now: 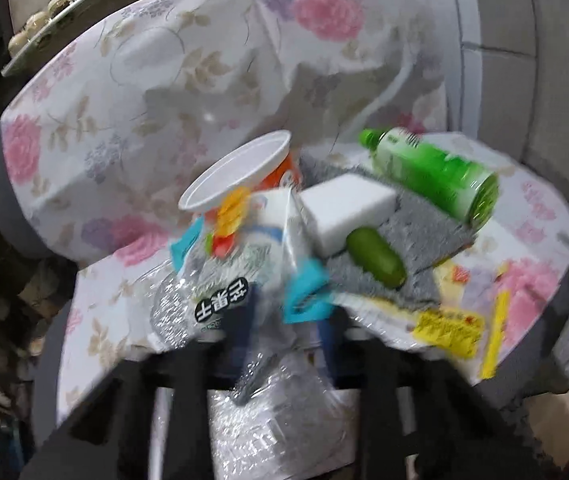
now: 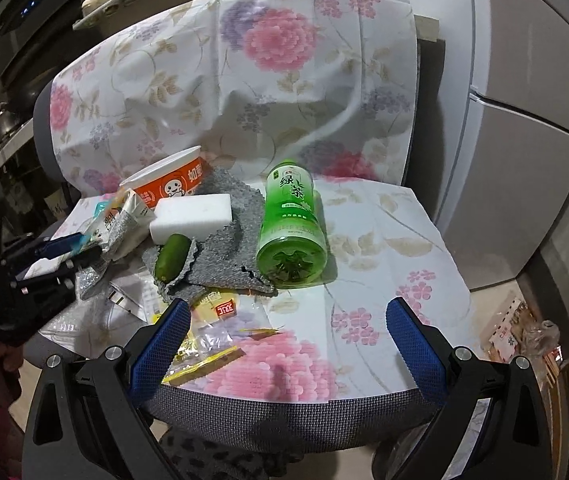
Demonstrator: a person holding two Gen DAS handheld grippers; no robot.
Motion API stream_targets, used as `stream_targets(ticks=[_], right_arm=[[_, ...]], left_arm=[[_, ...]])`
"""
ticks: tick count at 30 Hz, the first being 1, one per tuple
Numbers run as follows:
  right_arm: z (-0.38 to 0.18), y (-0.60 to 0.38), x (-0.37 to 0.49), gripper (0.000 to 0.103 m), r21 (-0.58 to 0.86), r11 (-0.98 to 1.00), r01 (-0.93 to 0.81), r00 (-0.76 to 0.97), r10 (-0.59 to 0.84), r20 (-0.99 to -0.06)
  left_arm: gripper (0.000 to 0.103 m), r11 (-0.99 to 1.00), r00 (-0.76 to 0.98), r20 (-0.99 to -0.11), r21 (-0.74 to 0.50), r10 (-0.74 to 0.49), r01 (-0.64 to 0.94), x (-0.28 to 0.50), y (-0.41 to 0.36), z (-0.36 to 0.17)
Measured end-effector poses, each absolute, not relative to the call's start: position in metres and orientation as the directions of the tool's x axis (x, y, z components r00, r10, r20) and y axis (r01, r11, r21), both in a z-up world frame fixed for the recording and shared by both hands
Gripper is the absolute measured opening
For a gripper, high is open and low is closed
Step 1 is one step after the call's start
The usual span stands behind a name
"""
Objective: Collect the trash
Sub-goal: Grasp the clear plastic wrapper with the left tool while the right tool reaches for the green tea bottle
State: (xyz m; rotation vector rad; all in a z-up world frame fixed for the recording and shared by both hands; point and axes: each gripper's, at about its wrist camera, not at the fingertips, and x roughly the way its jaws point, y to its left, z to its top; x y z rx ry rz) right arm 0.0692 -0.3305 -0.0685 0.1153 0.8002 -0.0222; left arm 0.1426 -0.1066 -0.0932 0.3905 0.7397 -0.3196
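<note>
Blue-padded fingers of the right claw (image 2: 286,334) stand wide apart with nothing between them, hovering over the front edge of the chair seat (image 2: 284,408), which is draped in a floral cloth (image 2: 364,240). Just beyond its left finger lie yellow and clear wrappers (image 2: 212,340). Left of these, the left claw (image 2: 78,254) is closed narrow on a crinkled clear snack wrapper (image 1: 212,280), whose foil spills over the fingers in the left wrist view. Behind the wrappers a grey knitted cloth (image 2: 228,236) is spread on the seat, with a small green cucumber-like piece (image 2: 172,254) and a white sponge block (image 2: 192,216) resting on it. Right of the cloth, a green tea bottle (image 2: 290,232) lies on its side, base toward the camera. Farthest back, beside the sponge, an orange paper bowl (image 2: 168,184) sits tilted near the cloth-covered backrest.
</note>
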Motion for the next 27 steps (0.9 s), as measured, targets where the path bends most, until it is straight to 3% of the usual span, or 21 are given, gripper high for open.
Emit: stream_targets(ticks=[3, 11, 19, 21, 22, 23, 27], right_arm=[[-0.063, -0.327, 0.066, 0.097, 0.084, 0.995, 0.058, 0.702, 0.019, -0.712], [-0.053, -0.31, 0.062, 0.097, 0.078, 0.996, 0.047, 0.71, 0.022, -0.704], [-0.055, -0.292, 0.063, 0.092, 0.073, 0.997, 0.023, 0.719, 0.034, -0.694], [-0.059, -0.29, 0.066, 0.084, 0.067, 0.998, 0.016, 0.717, 0.035, -0.697], [-0.061, -0.29, 0.067, 0.062, 0.058, 0.998, 0.022, 0.716, 0.025, -0.697], [-0.064, -0.292, 0.07, 0.056, 0.054, 0.998, 0.035, 0.711, 0.014, -0.703], [-0.07, -0.3, 0.079, 0.054, 0.073, 0.996, 0.058, 0.709, 0.01, -0.705]], left_arm=[[0.0, 0.912, 0.719, -0.657, 0.117, -0.226, 0.393, 0.14, -0.078, -0.072], [0.0, 0.945, 0.763, -0.573, -0.07, -0.3, 0.32, 0.11, -0.007, -0.037], [0.0, 0.967, 0.818, -0.517, -0.123, -0.254, 0.222, 0.072, 0.028, -0.038], [0.0, 0.969, 0.818, -0.52, -0.127, -0.248, 0.213, 0.075, 0.032, -0.043], [0.0, 0.969, 0.813, -0.527, -0.132, -0.247, 0.208, 0.078, 0.033, -0.046], [0.0, 0.97, 0.81, -0.534, -0.135, -0.244, 0.203, 0.08, 0.035, -0.05], [0.0, 0.969, 0.8, -0.547, -0.151, -0.247, 0.195, 0.091, 0.036, -0.062]])
